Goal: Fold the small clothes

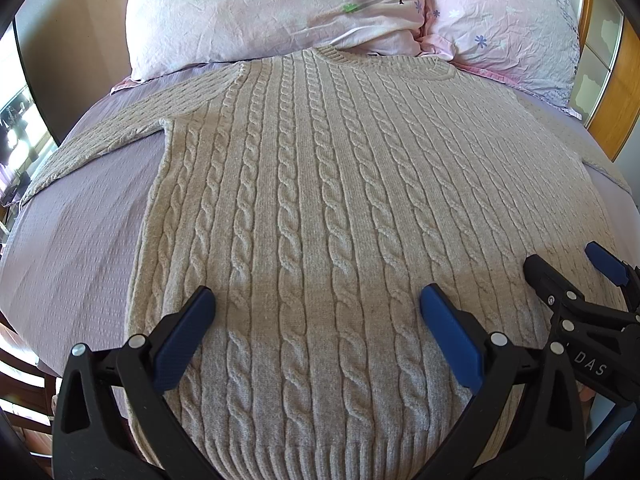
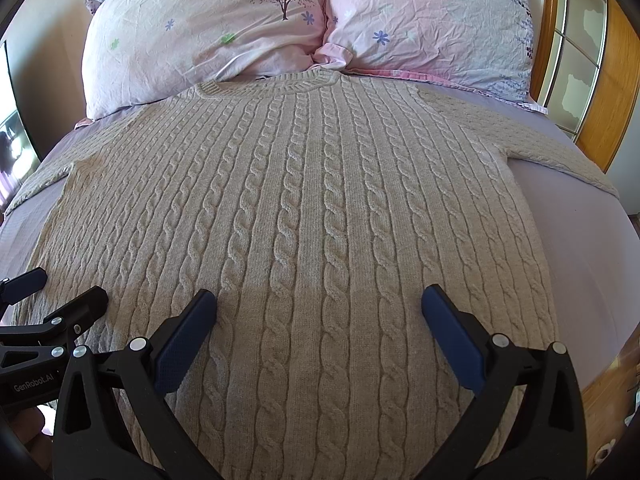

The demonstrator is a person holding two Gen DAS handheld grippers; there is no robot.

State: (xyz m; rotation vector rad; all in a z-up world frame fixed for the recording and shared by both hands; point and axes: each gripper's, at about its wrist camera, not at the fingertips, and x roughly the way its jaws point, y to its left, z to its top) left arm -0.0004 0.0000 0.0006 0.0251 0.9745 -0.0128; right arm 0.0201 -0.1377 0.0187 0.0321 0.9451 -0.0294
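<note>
A beige cable-knit sweater point(image 1: 320, 184) lies flat on the bed, collar toward the pillows, sleeves spread to both sides; it also fills the right wrist view point(image 2: 304, 208). My left gripper point(image 1: 316, 300) is open and empty above the sweater's lower middle, near the hem. My right gripper point(image 2: 318, 300) is open and empty above the lower part too. The right gripper shows at the right edge of the left wrist view point(image 1: 568, 264). The left gripper shows at the left edge of the right wrist view point(image 2: 60, 284).
The bed has a lilac sheet point(image 1: 80, 232). Two pink floral pillows point(image 1: 256, 12) point(image 2: 432, 20) lie at the head, touching the collar. A wooden frame with glass panels point(image 2: 588, 80) stands at the right. The bed's edge drops off at both sides.
</note>
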